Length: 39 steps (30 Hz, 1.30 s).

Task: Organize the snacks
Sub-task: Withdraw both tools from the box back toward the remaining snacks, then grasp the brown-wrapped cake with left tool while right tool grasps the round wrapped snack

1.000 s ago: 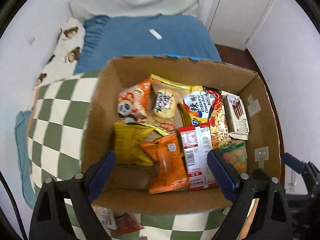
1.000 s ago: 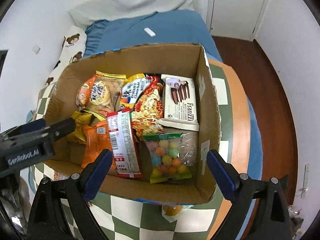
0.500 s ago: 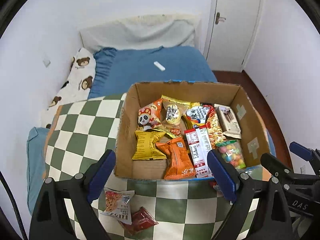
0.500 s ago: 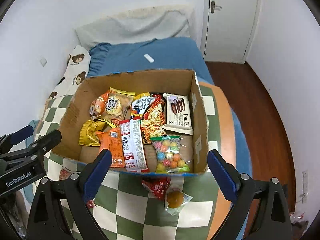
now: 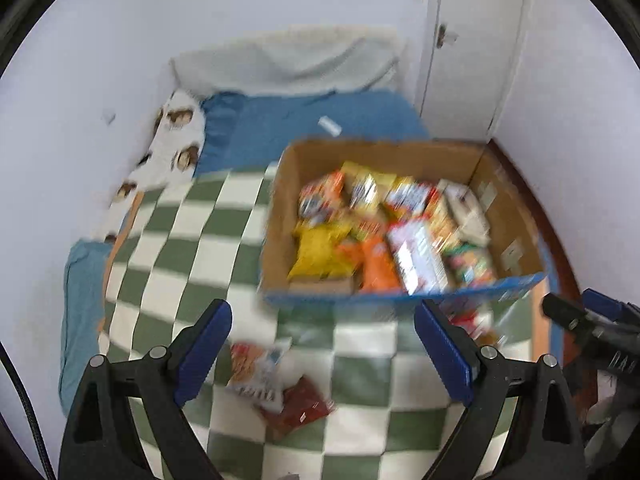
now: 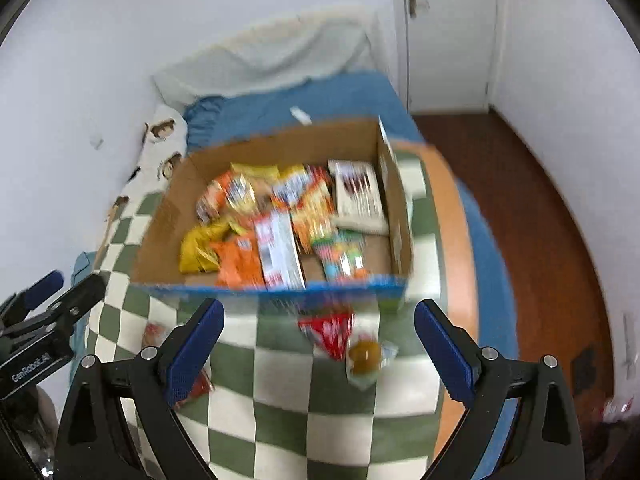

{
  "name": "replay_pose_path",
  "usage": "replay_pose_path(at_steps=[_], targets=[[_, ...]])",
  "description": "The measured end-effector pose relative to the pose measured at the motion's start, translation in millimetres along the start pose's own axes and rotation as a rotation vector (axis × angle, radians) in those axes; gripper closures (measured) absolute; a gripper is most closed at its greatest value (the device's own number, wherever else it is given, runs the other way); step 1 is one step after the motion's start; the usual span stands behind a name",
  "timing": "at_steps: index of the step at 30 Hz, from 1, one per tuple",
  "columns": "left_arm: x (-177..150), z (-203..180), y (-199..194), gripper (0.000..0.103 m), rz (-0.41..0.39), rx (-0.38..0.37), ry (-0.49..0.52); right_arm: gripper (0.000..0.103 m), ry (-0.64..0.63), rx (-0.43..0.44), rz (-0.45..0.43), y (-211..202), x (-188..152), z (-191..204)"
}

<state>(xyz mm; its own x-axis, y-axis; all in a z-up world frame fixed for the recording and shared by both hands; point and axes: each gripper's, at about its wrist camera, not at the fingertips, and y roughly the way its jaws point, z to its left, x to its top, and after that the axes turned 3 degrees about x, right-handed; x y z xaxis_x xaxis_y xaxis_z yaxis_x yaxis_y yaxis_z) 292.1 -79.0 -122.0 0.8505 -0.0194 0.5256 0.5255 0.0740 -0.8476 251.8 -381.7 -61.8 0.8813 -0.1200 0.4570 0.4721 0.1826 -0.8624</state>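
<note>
A cardboard box [image 5: 280,220] [image 6: 160,224] full of snack packets sits on a green and white checked cloth [image 5: 192,248] [image 6: 280,392]. Both views are motion-blurred. My left gripper [image 5: 322,344] is open and empty, above loose packets on the cloth: a white and orange packet [image 5: 254,372] and a dark red one [image 5: 300,404]. My right gripper [image 6: 318,340] is open and empty, above a red packet [image 6: 330,330] and a clear packet with an orange sweet [image 6: 366,358] lying in front of the box.
A bed with a blue sheet [image 5: 320,116] [image 6: 320,96] and a bear-print pillow [image 5: 172,144] lies behind the box. A white door [image 5: 476,40] and wood floor [image 6: 540,220] are to the right. Each gripper shows at the edge of the other's view.
Both grippers have pulled back and up from over the box, so the box looks smaller and the loose packets in front of it have come into view.
</note>
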Motion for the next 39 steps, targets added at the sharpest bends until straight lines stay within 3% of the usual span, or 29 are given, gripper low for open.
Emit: replay_pose_path(at_steps=[7, 9, 10, 11, 13, 17, 21, 22, 24, 25, 26, 29, 33, 39], targets=[[-58, 25, 63, 0.009, 0.182, 0.12, 0.005, 0.005, 0.124, -0.013, 0.172, 85, -40, -50], [-75, 27, 80, 0.009, 0.231, 0.134, 0.032, 0.011, 0.152, -0.013, 0.204, 106, -47, -58], [-81, 26, 87, 0.009, 0.254, 0.147, 0.055, 0.02, 0.172, -0.003, 0.226, 117, -51, -63], [-88, 25, 95, 0.009, 0.275, 0.154, 0.086, 0.029, 0.189, 0.009, 0.242, 126, -55, -66], [-100, 19, 111, 0.009, 0.32, 0.161, 0.164, 0.038, 0.201, 0.028, 0.258, 142, -61, -69], [-120, -3, 140, 0.009, 0.399, 0.152, 0.386, 0.043, 0.175, 0.012, 0.266, 160, -65, -65], [-128, -24, 153, 0.011, 0.381, 0.134, 0.53, 0.055, 0.107, -0.028, 0.268, 164, -69, -57], [-128, -27, 153, 0.019, 0.37, 0.131, 0.54, 0.057, 0.098, -0.029, 0.271, 163, -71, -57], [-124, -30, 152, 0.041, 0.371, 0.101, 0.498, 0.058, 0.088, -0.022, 0.285, 162, -77, -55], [-121, -29, 152, 0.06, 0.386, 0.071, 0.453, 0.058, 0.081, -0.021, 0.289, 160, -81, -53], [-117, -26, 152, 0.066, 0.418, 0.036, 0.382, 0.058, 0.068, -0.023, 0.294, 159, -84, -51], [-115, -10, 153, 0.066, 0.529, -0.072, 0.109, 0.058, 0.043, -0.008, 0.322, 153, -96, -43], [-126, 1, 157, 0.066, 0.619, -0.183, -0.097, 0.058, -0.04, 0.028, 0.386, 143, -129, -18], [-137, 1, 156, 0.066, 0.645, -0.165, -0.072, 0.058, -0.073, 0.037, 0.407, 143, -153, 5]])
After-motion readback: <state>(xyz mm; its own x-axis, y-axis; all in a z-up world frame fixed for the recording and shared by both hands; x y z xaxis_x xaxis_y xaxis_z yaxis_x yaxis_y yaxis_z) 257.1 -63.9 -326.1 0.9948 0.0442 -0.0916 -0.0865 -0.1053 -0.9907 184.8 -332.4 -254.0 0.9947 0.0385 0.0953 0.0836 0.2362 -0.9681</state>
